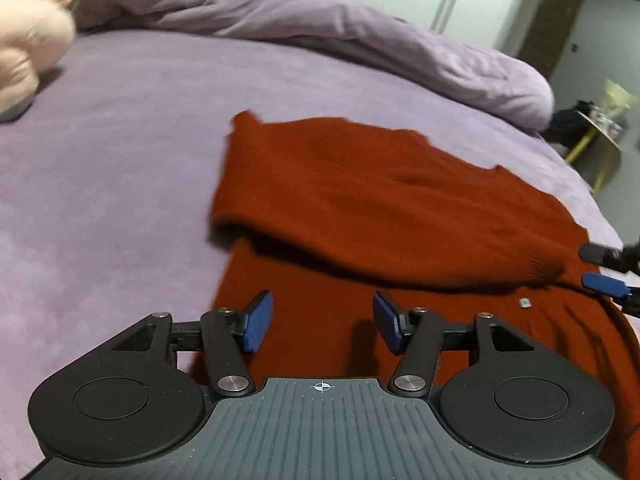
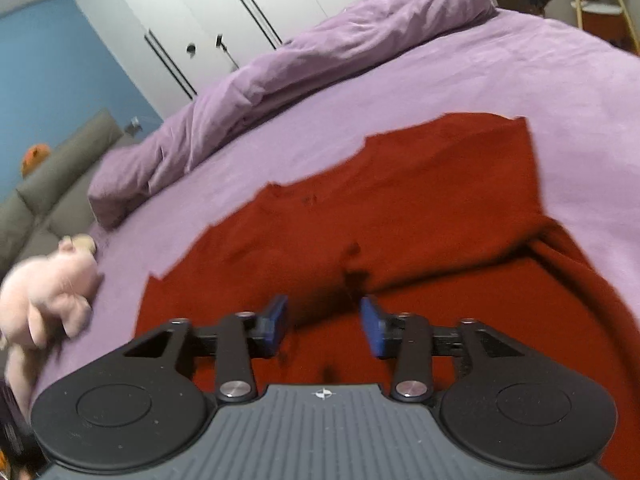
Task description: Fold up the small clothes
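A rust-red knit garment lies on the purple bed, one part folded over the rest so that a thick fold edge runs across it. My left gripper hovers over the near part of the cloth, open, with nothing between its blue pads. At the right edge of the left wrist view, my right gripper sits by the garment's corner. In the right wrist view, my right gripper stands open just above the red garment, close to the fold edge, and its pads hold no cloth.
A pink plush toy lies on the bed to the left of the garment. A bunched purple duvet runs along the far side. White wardrobe doors stand behind, and a grey sofa at left.
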`<control>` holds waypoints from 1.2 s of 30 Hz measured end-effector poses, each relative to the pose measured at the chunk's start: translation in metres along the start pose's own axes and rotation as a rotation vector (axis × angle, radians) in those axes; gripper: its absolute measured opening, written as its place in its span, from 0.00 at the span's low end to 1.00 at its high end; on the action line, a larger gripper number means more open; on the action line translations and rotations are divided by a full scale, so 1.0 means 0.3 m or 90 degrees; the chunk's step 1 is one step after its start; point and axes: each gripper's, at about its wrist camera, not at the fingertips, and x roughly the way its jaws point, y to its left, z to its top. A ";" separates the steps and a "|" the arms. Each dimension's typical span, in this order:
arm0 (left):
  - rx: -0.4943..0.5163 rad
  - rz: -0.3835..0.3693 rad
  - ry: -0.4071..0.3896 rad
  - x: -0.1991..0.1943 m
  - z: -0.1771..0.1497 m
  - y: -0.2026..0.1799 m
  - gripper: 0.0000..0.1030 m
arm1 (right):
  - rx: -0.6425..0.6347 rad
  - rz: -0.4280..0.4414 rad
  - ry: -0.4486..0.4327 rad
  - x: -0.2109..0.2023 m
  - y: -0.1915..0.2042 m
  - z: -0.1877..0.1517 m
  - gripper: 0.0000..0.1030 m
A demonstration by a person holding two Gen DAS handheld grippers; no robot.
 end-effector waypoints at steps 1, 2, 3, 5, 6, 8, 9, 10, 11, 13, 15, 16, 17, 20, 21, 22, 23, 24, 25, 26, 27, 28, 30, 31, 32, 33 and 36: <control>-0.011 -0.003 0.000 -0.006 0.007 0.042 0.59 | 0.002 0.002 0.005 0.034 -0.001 0.017 0.58; -0.022 -0.007 -0.002 -0.006 0.003 0.056 0.60 | 0.001 -0.002 0.012 0.065 -0.001 0.028 0.59; -0.032 -0.010 -0.004 -0.007 0.000 0.061 0.60 | -0.003 0.000 0.020 0.089 -0.002 0.032 0.60; -0.044 -0.013 -0.006 -0.006 0.000 0.068 0.60 | -0.015 -0.005 0.047 0.143 -0.003 0.038 0.59; -0.045 -0.012 -0.008 -0.010 0.001 0.066 0.60 | -0.023 -0.001 0.049 0.156 0.001 0.034 0.52; -0.042 -0.013 -0.014 -0.025 0.007 0.060 0.60 | -0.055 0.004 0.052 0.174 0.029 0.030 0.19; -0.038 -0.015 -0.018 -0.026 0.012 0.053 0.60 | -0.073 -0.004 0.050 0.174 0.046 0.031 0.05; -0.034 -0.014 -0.021 -0.023 0.022 0.044 0.60 | -0.093 -0.006 0.047 0.172 0.065 0.038 0.06; -0.028 -0.013 -0.023 -0.018 0.033 0.038 0.60 | -0.108 -0.002 0.038 0.162 0.080 0.048 0.05; -0.016 -0.005 -0.025 -0.007 0.056 0.024 0.60 | -0.139 -0.002 -0.010 0.119 0.105 0.086 0.04; -0.005 0.001 -0.027 0.019 0.074 0.010 0.61 | -0.140 -0.010 -0.067 0.063 0.103 0.135 0.03; 0.000 0.004 -0.023 0.035 0.080 0.004 0.61 | -0.135 -0.023 -0.088 0.042 0.091 0.158 0.03; 0.002 0.011 -0.015 0.056 0.084 -0.004 0.61 | -0.140 -0.052 -0.103 0.030 0.077 0.176 0.03; 0.003 0.019 -0.001 0.098 0.087 -0.022 0.61 | -0.150 -0.136 -0.108 0.043 0.013 0.200 0.03; 0.007 0.023 -0.001 0.104 0.088 -0.027 0.61 | -0.138 -0.141 -0.091 0.058 -0.026 0.203 0.03; 0.012 0.026 -0.002 0.106 0.090 -0.032 0.61 | -0.127 -0.141 -0.074 0.075 -0.060 0.203 0.03; 0.018 0.026 -0.003 0.107 0.091 -0.037 0.61 | -0.113 -0.141 -0.055 0.090 -0.093 0.200 0.03; 0.020 0.027 -0.002 0.109 0.092 -0.037 0.61 | -0.092 -0.135 -0.034 0.105 -0.128 0.193 0.04; 0.021 0.027 0.000 0.111 0.092 -0.037 0.61 | -0.067 -0.124 -0.015 0.117 -0.162 0.184 0.05; 0.024 0.027 0.000 0.112 0.091 -0.036 0.61 | -0.046 -0.117 -0.003 0.123 -0.187 0.177 0.08; 0.028 0.027 -0.001 0.112 0.089 -0.035 0.62 | -0.024 -0.110 0.004 0.128 -0.211 0.171 0.12; 0.032 0.031 0.000 0.113 0.087 -0.036 0.62 | -0.004 -0.099 0.011 0.130 -0.231 0.163 0.19; 0.034 0.034 0.000 0.113 0.085 -0.038 0.62 | 0.042 -0.055 0.016 0.131 -0.253 0.146 0.42; 0.035 0.035 -0.001 0.114 0.086 -0.043 0.62 | 0.055 -0.034 0.008 0.122 -0.259 0.141 0.42; 0.036 0.038 -0.001 0.115 0.087 -0.046 0.63 | 0.055 -0.029 -0.002 0.118 -0.257 0.139 0.41; 0.040 0.042 0.000 0.117 0.088 -0.052 0.63 | 0.047 -0.033 0.000 0.125 -0.246 0.141 0.31; 0.045 0.046 -0.007 0.113 0.099 -0.067 0.62 | -0.034 -0.056 0.034 0.160 -0.179 0.155 0.03</control>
